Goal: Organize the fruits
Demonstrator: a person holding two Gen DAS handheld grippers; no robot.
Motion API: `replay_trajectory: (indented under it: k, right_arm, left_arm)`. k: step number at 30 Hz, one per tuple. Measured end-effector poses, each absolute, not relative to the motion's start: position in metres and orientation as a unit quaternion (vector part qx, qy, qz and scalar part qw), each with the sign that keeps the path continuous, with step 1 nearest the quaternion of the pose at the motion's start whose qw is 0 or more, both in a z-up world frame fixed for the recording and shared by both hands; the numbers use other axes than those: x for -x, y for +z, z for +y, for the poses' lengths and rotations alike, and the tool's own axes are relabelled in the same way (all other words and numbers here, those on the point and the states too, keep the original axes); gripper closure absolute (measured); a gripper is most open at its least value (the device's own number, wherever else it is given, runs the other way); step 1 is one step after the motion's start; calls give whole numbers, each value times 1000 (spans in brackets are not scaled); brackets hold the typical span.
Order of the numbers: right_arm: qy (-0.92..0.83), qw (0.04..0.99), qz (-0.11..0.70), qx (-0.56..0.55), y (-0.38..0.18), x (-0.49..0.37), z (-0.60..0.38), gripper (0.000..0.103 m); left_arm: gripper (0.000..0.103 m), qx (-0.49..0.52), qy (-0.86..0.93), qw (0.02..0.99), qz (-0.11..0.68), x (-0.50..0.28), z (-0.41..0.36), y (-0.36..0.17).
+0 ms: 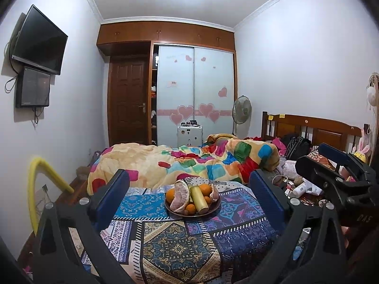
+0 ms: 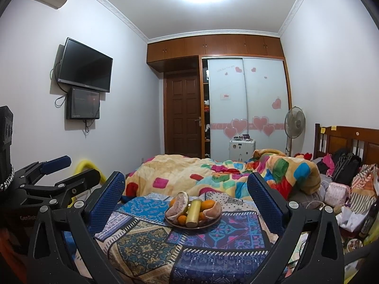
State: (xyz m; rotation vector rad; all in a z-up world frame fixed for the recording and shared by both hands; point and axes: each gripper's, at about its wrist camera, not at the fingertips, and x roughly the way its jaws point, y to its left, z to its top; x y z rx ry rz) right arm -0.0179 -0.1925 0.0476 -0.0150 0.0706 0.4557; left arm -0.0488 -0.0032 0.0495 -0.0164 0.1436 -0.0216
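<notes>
Straight ahead of both claws sits the plate [image 1: 214,209] of fruit, on a patterned cloth [image 1: 180,243] over the near end of the bed. The left claw [image 1: 189,196] is spread wide and holds nothing; its blue pads frame the plate from either side, with the plate lying beyond the fingertips, not between them. The right claw [image 2: 187,197] is likewise wide and empty, and the plate [image 2: 210,222] shows between its fingers a little ahead. Neither looks clearly nearer; in the left view the right claw appears off to the right, level with it.

On the plate, a yellowish cylinder [image 1: 198,199], perhaps a piece of cane, lies with its long axis pointing roughly toward the claws, one cut end facing them. Peeled pomelo pieces [image 1: 181,197] stand to its left and right, and oranges [image 1: 205,188] fill the gaps behind and in front.

I judge a reach forward and slightly down would meet the cylinder end-on, so the fingers would need to close across its width.

Beyond the plate a bright quilt [image 1: 189,163] is heaped; clutter lies to the right. Nothing stands between claws and plate.
</notes>
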Motion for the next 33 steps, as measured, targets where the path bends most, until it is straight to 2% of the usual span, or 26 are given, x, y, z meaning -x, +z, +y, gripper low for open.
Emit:
replay_trajectory:
  k: [33]
  right_arm:
    - [219, 975, 31, 5, 50, 19, -195, 0]
  left_arm:
    - [1, 13, -23, 997, 77, 47, -1, 49]
